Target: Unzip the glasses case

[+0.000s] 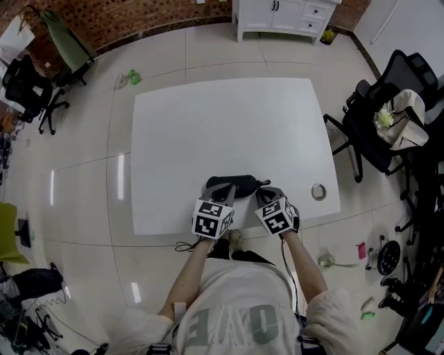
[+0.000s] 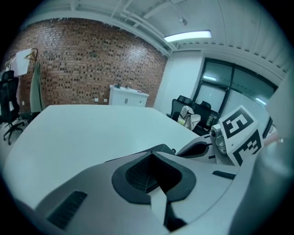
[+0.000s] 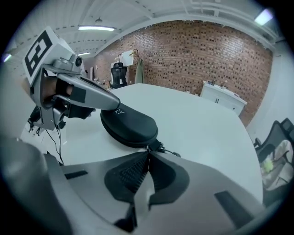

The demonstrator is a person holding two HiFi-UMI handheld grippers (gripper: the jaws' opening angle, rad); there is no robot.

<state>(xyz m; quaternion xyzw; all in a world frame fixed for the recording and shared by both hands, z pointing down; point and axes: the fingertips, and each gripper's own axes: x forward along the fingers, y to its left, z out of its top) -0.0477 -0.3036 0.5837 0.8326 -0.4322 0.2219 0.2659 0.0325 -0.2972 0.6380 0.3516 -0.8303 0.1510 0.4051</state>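
Observation:
A black oval glasses case (image 1: 232, 183) lies on the white table (image 1: 229, 125) close to its front edge. In the right gripper view the case (image 3: 131, 124) sits just beyond my jaws, with its zipper pull (image 3: 155, 146) at their tip. My right gripper (image 3: 148, 153) is shut on that pull, and a thin cord (image 3: 172, 153) trails off to the right. My left gripper (image 3: 117, 108) is shut, and its fingers lie on top of the case's left end. In the left gripper view the left gripper (image 2: 151, 156) has its pads together, with only the case's edge (image 2: 161, 148) showing behind them.
A round metal grommet (image 1: 318, 191) is set in the table near its front right corner. Black office chairs (image 1: 378, 128) stand to the right, and one carries a pale bag. Another chair (image 1: 28, 87) stands at the far left. A white cabinet (image 1: 284, 14) is against the brick wall.

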